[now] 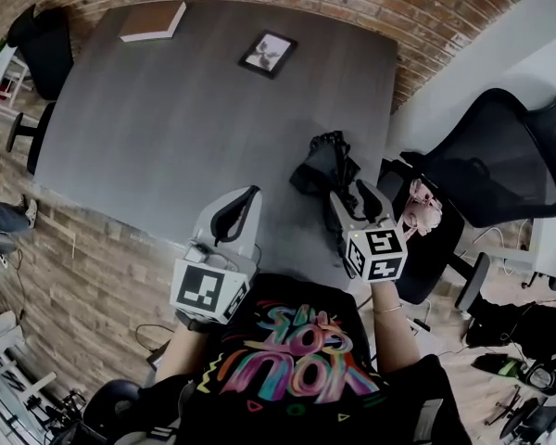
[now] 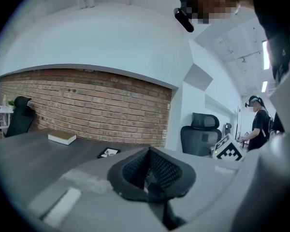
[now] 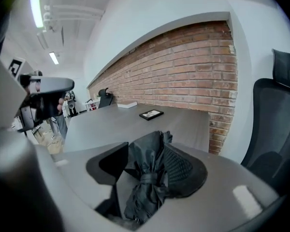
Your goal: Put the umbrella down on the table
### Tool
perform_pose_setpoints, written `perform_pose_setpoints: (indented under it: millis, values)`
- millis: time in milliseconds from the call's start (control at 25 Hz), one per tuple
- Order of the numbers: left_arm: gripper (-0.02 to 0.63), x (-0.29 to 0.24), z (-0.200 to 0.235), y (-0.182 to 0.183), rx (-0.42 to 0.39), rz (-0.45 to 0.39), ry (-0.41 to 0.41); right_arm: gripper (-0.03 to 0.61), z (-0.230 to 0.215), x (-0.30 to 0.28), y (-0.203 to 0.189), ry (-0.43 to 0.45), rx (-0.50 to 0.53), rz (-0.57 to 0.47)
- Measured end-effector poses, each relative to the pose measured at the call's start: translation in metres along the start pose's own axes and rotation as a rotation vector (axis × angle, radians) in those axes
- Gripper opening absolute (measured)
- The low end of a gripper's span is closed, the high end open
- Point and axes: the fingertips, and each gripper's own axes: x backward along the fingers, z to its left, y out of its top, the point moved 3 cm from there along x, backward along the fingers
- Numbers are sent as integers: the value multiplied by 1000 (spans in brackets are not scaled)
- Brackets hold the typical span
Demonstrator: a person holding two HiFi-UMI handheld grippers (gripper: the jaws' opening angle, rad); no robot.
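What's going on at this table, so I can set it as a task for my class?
A person works with a gripper in each hand. The right gripper holds a folded black umbrella between its jaws, over the near right edge of the grey table; it is not yet laid flat. The left gripper hovers beside it, holding nothing.

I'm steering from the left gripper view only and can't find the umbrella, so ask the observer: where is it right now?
Observer: The folded black umbrella stands between the right gripper's jaws, which are closed on it.
Operator: Has it been set on the table?
Observer: No. In the head view it appears held up over the table's near right corner, not lying down.
Operator: Anything beside that corner?
Observer: A pinkish item lies on the black chair to the right of the right gripper.
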Motion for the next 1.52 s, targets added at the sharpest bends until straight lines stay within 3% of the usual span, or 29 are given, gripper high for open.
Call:
perform_pose_setpoints:
  millis: [440,680,1520]
  values:
    - [0,-4,-1,10,-13,-18,-19,178,19,51,75,30,88,-231]
    - [0,-15,-10,15,-24,-19,-52,142,11,89,96,14,59,-319]
    - [0,-37,-21,28,-57,-42,-94,2,-21,147,96,-134,-61,-432]
